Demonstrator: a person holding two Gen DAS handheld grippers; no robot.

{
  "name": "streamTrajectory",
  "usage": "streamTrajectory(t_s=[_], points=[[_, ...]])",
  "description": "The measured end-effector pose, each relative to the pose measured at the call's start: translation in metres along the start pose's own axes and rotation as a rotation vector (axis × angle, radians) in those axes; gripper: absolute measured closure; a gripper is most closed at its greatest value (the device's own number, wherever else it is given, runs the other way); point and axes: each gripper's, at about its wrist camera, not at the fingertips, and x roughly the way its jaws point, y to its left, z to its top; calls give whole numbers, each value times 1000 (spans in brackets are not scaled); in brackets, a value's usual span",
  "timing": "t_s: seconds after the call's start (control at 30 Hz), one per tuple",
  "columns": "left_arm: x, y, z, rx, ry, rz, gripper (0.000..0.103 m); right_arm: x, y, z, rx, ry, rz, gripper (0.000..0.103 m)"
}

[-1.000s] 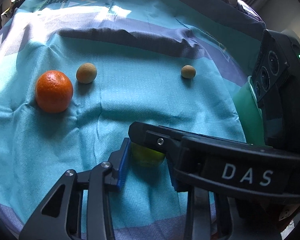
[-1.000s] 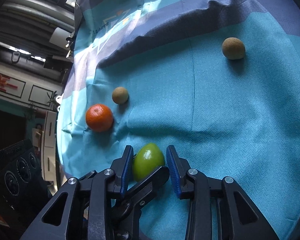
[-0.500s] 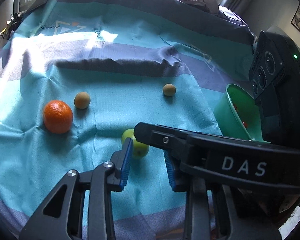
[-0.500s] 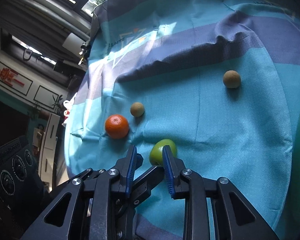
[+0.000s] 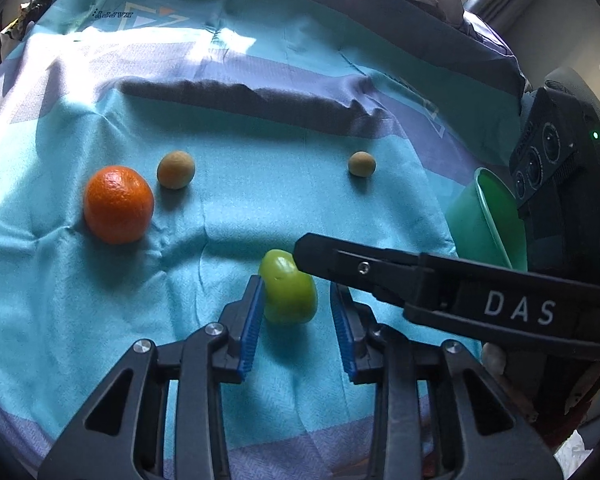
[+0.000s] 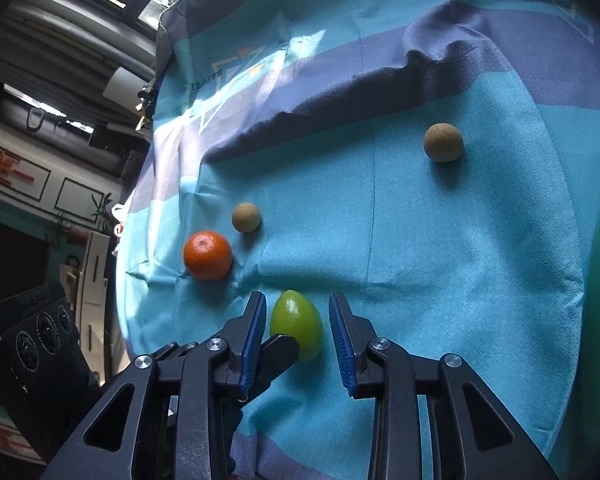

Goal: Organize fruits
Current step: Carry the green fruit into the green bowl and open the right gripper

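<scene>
A green plum-like fruit (image 5: 288, 294) (image 6: 296, 330) lies on the teal cloth (image 5: 100, 320), near its front edge. My left gripper (image 5: 295, 292) straddles it with the jaws opening. The left blue pad (image 5: 254, 320) is right at its side and the other pad stands off. My right gripper (image 6: 298, 304) straddles the same fruit from the other side, also opening, with a gap at each pad. Its black finger (image 5: 420, 280) crosses the left wrist view and its tip rests against the fruit's top. An orange (image 5: 119, 204) (image 6: 208, 255) lies to the left.
Two small brown round fruits sit farther back, one (image 5: 176, 169) (image 6: 246, 217) beside the orange and one (image 5: 362, 164) (image 6: 443, 142) to the right. A green bowl (image 5: 488, 220) stands at the cloth's right edge. A dark fold (image 5: 240, 96) crosses the cloth behind the fruits.
Half a second ago both pairs of jaws were narrower, with the green fruit just past their tips. Now both are wider and the fruit lies between the pads.
</scene>
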Motion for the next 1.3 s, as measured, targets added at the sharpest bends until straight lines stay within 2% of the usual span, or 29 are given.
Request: streamTrajectory(t_s=[0.1, 0.33, 0.67, 0.8, 0.93, 1.13, 1.3], points=[[5, 0, -2, 6, 28, 5, 69, 8, 1, -2, -2, 35, 13, 69], [12, 5, -2, -6, 36, 33, 70, 27, 5, -4, -16, 82, -24, 67], [10, 4, -2, 17, 1, 61, 70, 27, 16, -7, -87, 30, -52, 67], [-5, -8, 1, 56, -61, 54, 70, 10, 21, -7, -114, -27, -50, 67], [-23, -35, 6, 125, -125, 32, 70, -23, 26, -8, -130, -120, -57, 67], [-43, -98, 15, 274, -202, -12, 70, -92, 12, -10, -111, -298, -74, 67], [-40, -153, 16, 398, -215, -85, 70, -144, -16, -17, -57, -426, -110, 67]])
